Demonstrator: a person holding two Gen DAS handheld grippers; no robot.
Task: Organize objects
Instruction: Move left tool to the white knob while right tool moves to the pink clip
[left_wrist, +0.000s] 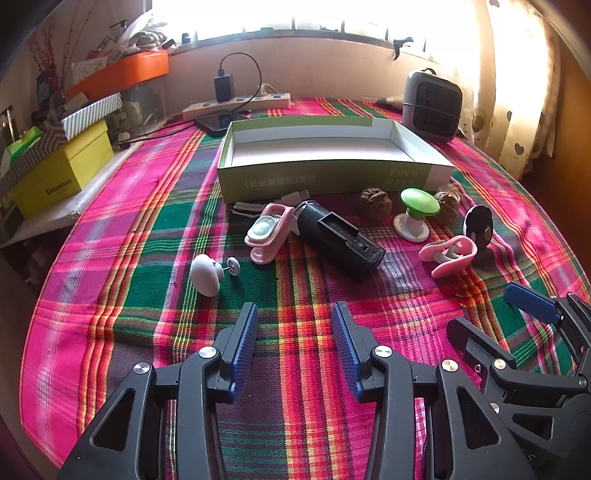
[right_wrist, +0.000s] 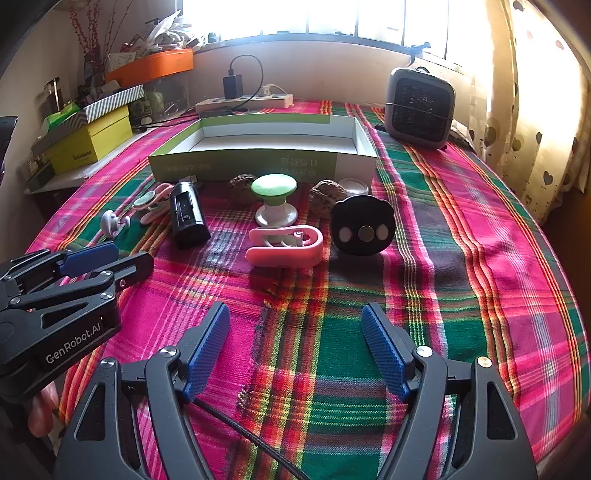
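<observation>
While both the left tongs (left_wrist: 295, 347) and right tongs (right_wrist: 295, 350) hover spread and empty, the clutter (right_wrist: 284, 242) waits mid-counter before the box (left_wrist: 332, 173); picking comes next.

Small items in a row on the tablecloth (left_wrist: 147, 229) before the box (left_wrist: 325, 173), heater (left_wrist: 430, 105) behind.

A bench under a plaid cloth (right_wrist: 424, 266) carries an open green box (right_wrist: 258, 162) toward its far edge, with a power strip (right_wrist: 245, 101) and a grey heater (right_wrist: 419, 107) behind. Nearer lie a black cylinder (right_wrist: 187, 218), a green knob (right_wrist: 274, 199), two walnuts (right_wrist: 325, 199), a pink clip (right_wrist: 284, 245), a black disc (right_wrist: 362, 230) and a white knob (left_wrist: 207, 275).
</observation>
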